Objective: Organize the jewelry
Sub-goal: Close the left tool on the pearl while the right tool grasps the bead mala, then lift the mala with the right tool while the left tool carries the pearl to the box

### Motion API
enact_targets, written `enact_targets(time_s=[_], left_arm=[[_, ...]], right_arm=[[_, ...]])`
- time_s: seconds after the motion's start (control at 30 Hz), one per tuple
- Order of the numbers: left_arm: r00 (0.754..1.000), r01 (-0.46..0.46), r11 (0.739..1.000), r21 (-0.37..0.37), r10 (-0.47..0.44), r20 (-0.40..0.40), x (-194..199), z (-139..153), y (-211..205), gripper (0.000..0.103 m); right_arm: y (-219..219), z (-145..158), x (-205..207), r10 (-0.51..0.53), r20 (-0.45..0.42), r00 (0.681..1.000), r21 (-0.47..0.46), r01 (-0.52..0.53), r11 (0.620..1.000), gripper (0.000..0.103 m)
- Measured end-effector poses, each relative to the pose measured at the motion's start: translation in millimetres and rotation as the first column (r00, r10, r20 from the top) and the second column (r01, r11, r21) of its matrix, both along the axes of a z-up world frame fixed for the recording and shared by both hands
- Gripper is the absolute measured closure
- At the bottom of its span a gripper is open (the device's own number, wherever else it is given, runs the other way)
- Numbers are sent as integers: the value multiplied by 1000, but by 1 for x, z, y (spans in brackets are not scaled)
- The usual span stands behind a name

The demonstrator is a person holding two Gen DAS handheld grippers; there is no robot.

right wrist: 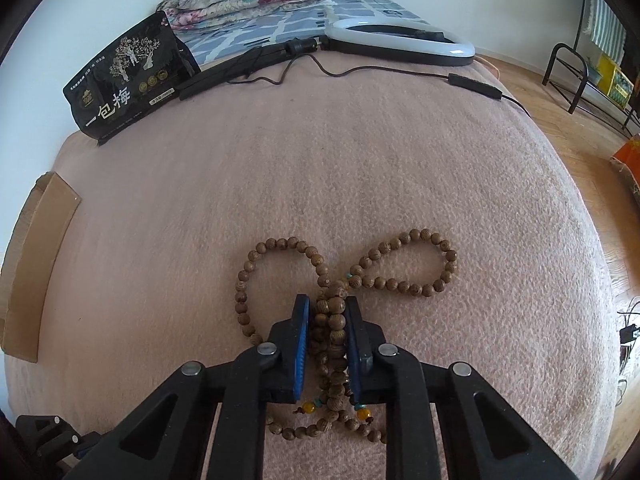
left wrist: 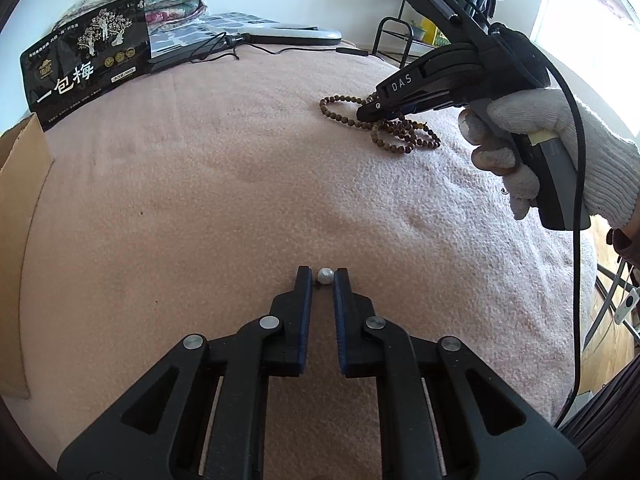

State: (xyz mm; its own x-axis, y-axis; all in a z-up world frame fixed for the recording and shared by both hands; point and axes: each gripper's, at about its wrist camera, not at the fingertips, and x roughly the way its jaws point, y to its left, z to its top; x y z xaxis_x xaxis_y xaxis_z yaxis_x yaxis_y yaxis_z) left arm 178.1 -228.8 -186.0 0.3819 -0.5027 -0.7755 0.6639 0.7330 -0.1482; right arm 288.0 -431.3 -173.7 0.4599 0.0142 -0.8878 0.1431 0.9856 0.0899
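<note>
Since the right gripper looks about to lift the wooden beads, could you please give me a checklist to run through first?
1. Right gripper closed on wooden bead strand: ok.
2. All loops gathered between the pads: not ok; two loops lie outside on the pink blanket.
3. Left gripper holding the pearl piece: ok.
4. Left gripper clear of the strand: ok.
5. Strand free of knots: cannot tell.
</note>
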Motion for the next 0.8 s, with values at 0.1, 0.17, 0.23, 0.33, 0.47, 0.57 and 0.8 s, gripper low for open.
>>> enact_targets(time_s=[0.1,0.17,0.23,0.33,0.47,0.57,0.8], left_arm=[[1000,0,1000,15,0,9,1,-1,-3,91],[1000,5,1000,12,-5,5,2,-1,-3,88],[1000,8,1000,11,-8,5,3,-1,-4,88],[1000,10,1000,2,-10,-1,4,-2,-4,88],[1000,8,1000,-15,-8,-10,6,-2,-2,94],[1000,6,1000,-15,-6,-1,4,0,-2,94],[1000,-20,999,-25,21,17,0,10,6,94]], right_arm=[[0,0,0,0,0,1000,2,0,1000,88],[0,0,0,-1,0,1000,3,1,1000,88],[0,0,0,1,0,1000,1,-1,1000,88],[1,0,0,4,0,1000,0,-4,1000,88],[3,2,-1,14,3,1000,-13,-14,1000,88],[3,6,-4,18,14,1000,-2,-18,1000,92],[6,25,-15,23,57,998,34,-25,999,92]])
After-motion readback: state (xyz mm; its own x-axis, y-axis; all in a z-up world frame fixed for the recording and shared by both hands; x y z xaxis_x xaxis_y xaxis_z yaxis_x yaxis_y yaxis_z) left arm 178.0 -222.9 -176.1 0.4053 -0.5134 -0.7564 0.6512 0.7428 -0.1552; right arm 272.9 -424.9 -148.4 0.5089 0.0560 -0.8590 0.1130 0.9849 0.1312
